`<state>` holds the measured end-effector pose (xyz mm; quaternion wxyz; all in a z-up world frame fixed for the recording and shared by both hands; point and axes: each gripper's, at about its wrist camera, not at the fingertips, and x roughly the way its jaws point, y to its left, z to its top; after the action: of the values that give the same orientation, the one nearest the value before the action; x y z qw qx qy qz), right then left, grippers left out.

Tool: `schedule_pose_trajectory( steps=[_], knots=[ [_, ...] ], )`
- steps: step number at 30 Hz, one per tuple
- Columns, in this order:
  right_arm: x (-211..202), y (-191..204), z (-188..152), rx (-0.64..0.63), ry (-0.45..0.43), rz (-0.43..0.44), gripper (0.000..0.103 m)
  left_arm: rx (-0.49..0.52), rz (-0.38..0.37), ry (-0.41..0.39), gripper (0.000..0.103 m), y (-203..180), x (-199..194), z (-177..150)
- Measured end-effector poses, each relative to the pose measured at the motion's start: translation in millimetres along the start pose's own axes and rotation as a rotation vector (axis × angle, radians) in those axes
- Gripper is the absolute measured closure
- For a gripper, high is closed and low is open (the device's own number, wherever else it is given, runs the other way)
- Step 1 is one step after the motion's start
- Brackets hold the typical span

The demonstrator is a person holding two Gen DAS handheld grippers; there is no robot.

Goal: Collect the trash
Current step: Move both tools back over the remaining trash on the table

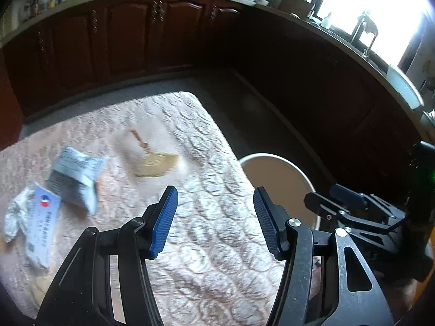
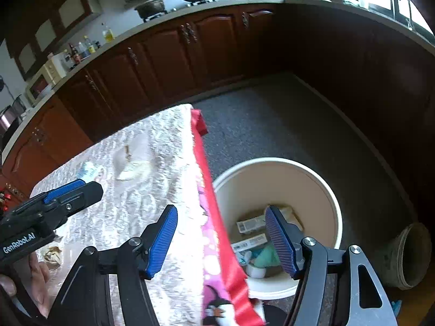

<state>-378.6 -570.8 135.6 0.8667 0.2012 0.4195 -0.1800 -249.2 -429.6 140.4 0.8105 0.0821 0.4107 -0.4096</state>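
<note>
On the table (image 1: pixel 217 141), crumpled blurred wrappers (image 1: pixel 73 179).

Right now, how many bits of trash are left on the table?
3: a grey packet, a crumpled white wrapper and a white card, all at its left. More may be hidden.
</note>
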Motion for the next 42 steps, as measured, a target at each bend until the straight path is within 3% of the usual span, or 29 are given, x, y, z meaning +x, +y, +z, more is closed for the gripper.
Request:
schedule_pose_trajectory(
  steps=[10, 26, 36, 42],
  knots=[
    [-8, 58, 4, -0.096, -0.031, 0.074, 0.035, -0.012, 0.108, -0.054, 0.046, 45, -43, -19],
    [-3, 170, -6, -0.257, -0.028, 0.196, 0.034, -0.175, 0.260, -0.129, 0.046, 145, -113, -57],
    [0, 217, -20, -0.345, -0.005, 0.243, 0.033, -0.236, 0.306, -0.141, 0.046, 187, -135, -76],
    [9, 243, -34, -0.382, 0.049, 0.300, 0.033, -0.301, 0.302, -0.104, 0.046, 232, -136, -84]
  ],
)
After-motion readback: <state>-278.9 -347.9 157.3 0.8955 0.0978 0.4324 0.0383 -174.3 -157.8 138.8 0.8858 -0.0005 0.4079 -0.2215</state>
